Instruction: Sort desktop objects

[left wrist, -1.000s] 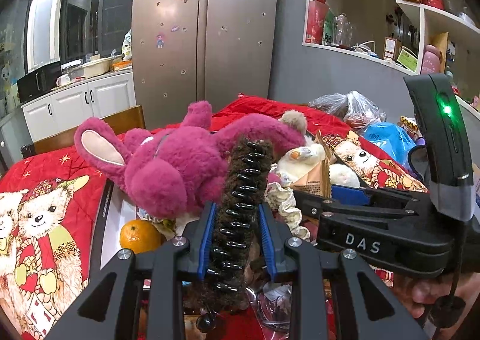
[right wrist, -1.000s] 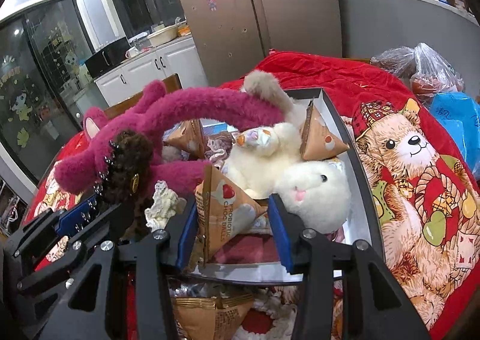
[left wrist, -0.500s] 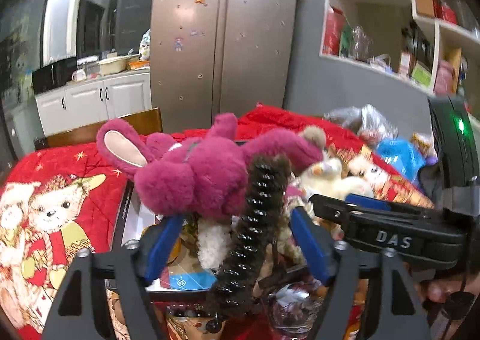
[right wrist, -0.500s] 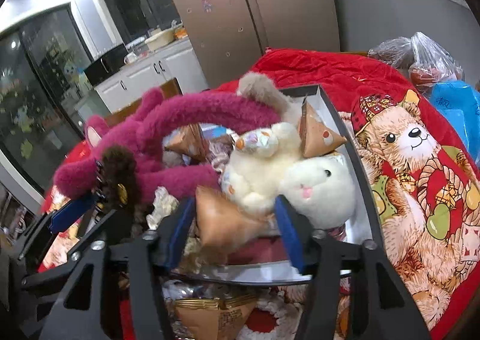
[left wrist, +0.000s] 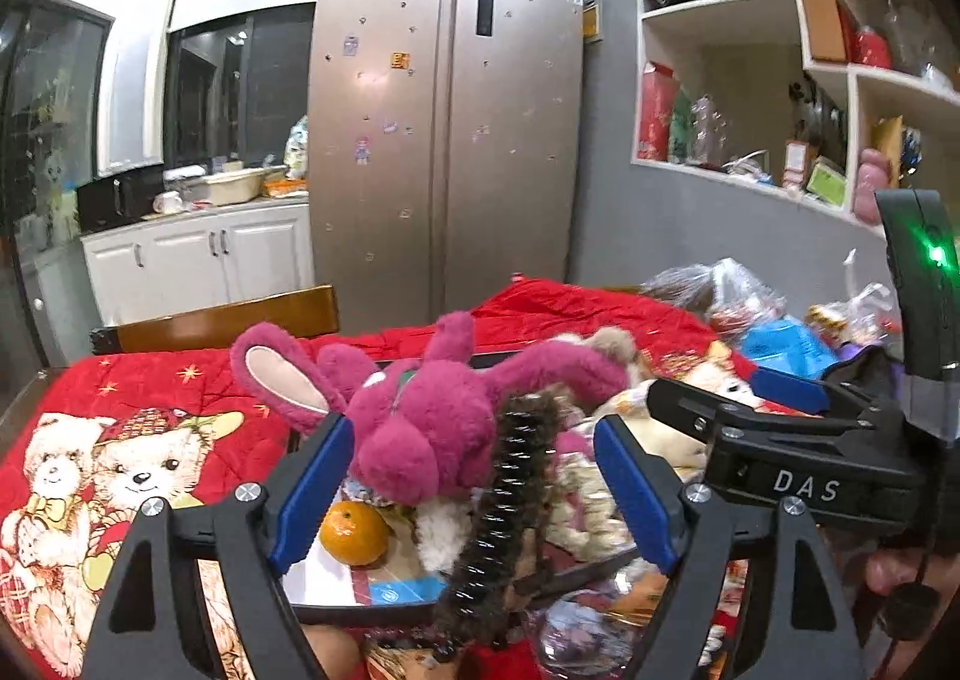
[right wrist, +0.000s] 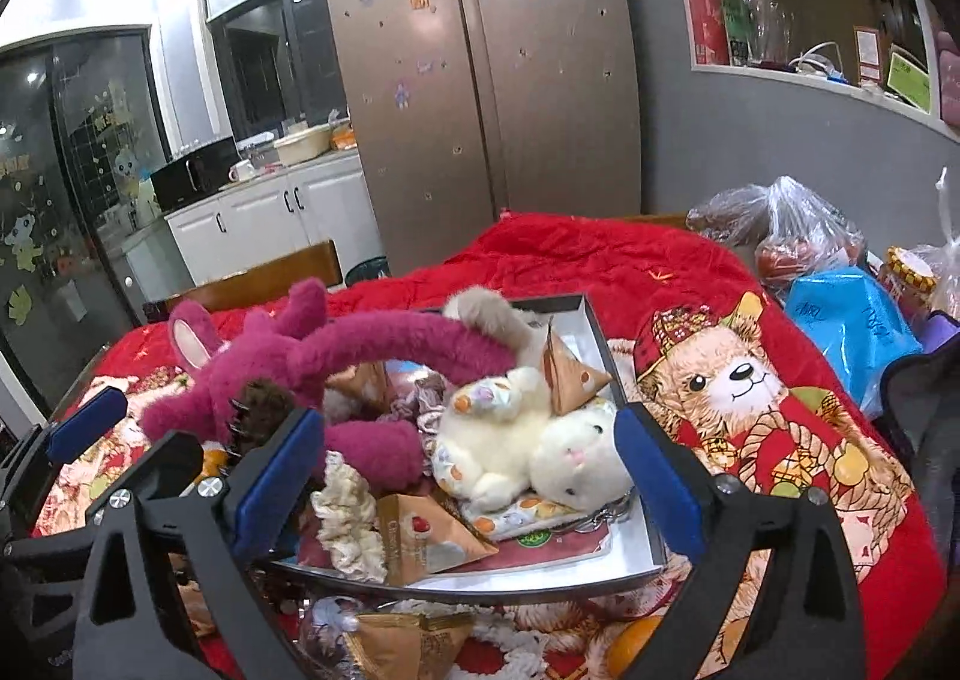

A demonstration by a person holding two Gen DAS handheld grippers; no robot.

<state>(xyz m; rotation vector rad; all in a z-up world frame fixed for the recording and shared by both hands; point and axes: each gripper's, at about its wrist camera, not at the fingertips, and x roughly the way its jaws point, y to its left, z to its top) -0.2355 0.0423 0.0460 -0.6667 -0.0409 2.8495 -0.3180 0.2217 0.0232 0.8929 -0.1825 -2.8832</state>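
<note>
One orange (left wrist: 354, 524) plain from left wrist only.

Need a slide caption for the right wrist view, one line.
Right gripper, jaws opening, over a tray holding a magenta plush, white plush and snack packet.

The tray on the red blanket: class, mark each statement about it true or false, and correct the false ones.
1. A magenta plush toy lies across the tray. True.
2. The white plush lies outside the tray, on the blanket. False: it lies inside the tray.
3. An orange sits in the tray. True.
4. The right hand-held gripper clamps a snack packet. False: its jaws are opening with nothing pressed between them; the triangular packet lies in the tray.
5. The bristly hair roller lies flat on the blanket. False: it stands tilted between the pads of the left hand-held gripper.
</note>
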